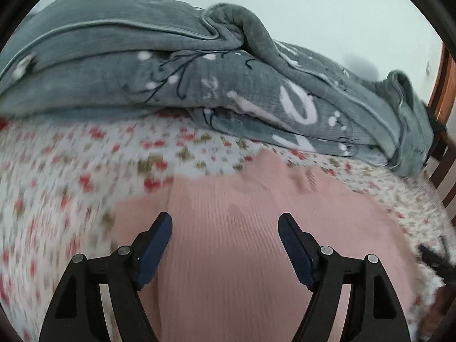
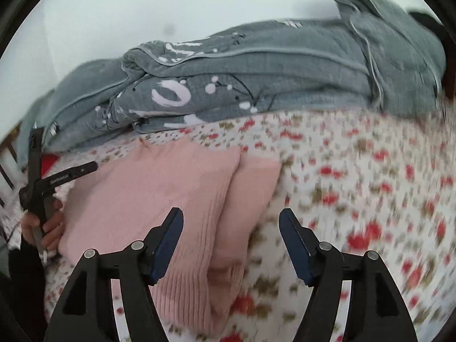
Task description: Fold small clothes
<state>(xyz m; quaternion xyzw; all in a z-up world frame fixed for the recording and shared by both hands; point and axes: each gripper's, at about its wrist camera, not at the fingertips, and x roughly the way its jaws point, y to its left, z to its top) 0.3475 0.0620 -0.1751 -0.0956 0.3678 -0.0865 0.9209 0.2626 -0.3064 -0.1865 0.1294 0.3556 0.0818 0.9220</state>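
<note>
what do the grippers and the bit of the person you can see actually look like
Both the left gripper and the right gripper are black linkage frames with round silver pivot pins and dark blue pads on the fingers. In the right wrist view the left gripper shows from the side as slim black bars, one with small pale lettering too blurred to read. The hand holding it comes out of a dark sleeve.

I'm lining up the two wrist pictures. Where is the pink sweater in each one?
Left wrist: pink sweater fills the lower centre, under the open jaws.
Right wrist: it lies lower left of centre, folded.
Shared landmark: the grey blanket heaped behind it on the flowered sheet.
</note>
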